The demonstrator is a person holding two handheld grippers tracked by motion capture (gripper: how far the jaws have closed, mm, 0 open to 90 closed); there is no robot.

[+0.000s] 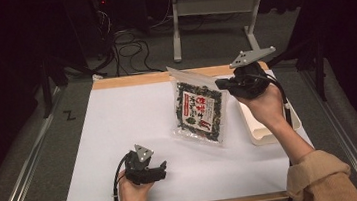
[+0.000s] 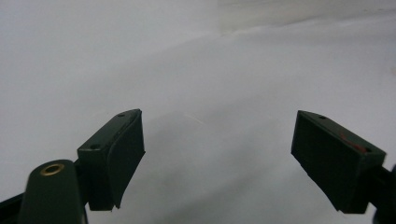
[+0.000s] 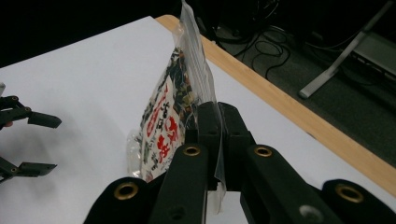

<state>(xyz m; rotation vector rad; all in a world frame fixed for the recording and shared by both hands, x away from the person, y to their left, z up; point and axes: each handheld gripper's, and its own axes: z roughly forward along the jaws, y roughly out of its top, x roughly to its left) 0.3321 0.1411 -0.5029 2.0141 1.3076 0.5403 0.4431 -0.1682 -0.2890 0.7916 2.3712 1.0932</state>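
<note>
Lifting: clear plastic pouch of dark dried seaweed with a red-and-white printed label (image 1: 200, 111), centre-right of the high view, pinched at its top edge by the right claw (image 1: 221, 83). In the right gripper view the jaws are pressed together on the clear film above the contents (image 3: 173, 116). The pouch hangs tilted; its lower edge looks to be at or just off the white-covered counter with a wooden rim (image 1: 133, 115), contact not resolvable.

Handling note: grip sits on thin film only, so a slow, steady rise seems wise, keeping the pouch hanging below the jaws to stop it swinging or slipping. The cream shallow tray (image 1: 263, 132) at the counter's right edge, just beside the pouch, is a plausible destination; this is a judgement.

Left claw (image 1: 162, 168): lower left of the high view, spread wide, holding nothing, low over the white counter in the left gripper view.

Obscured: tray largely covered by the right forearm, interior unreadable. Label text too small to read. Whether the pouch's top seal is open or closed cannot be told.
</note>
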